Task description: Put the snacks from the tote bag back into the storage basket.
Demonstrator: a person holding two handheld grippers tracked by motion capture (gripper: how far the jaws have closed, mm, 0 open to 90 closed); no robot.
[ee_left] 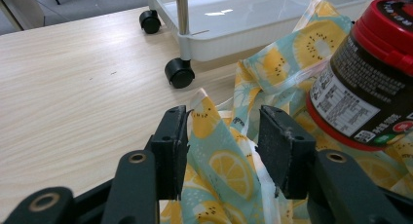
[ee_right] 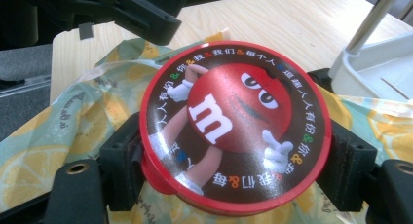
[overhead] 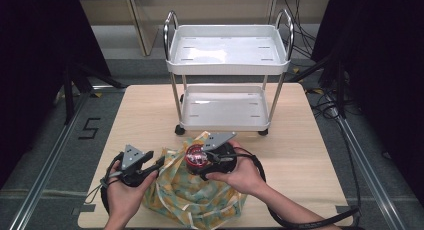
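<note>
a lab: metal framing rails (overhead: 45,180), floor cables (overhead: 327,107), black curtains (overhead: 380,50).

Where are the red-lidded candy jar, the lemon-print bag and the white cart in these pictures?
candy jar (ee_right: 236,124), right gripper view, on the middle of its red lid.
lemon-print bag (ee_left: 229,168), left gripper view, on the fold between the left tongs.
white cart (overhead: 227,65), high view, on the front wall of its top tray.

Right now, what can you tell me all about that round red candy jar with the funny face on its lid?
The round red-lidded candy jar has a glossy lid picturing a red cartoon candy with a white "m". Its dark body carries a printed label above a red base. It looks like plastic. The right gripper clamps it by its sides, holding it tilted just above the lemon-print plastic bag, near the white cart.
</note>
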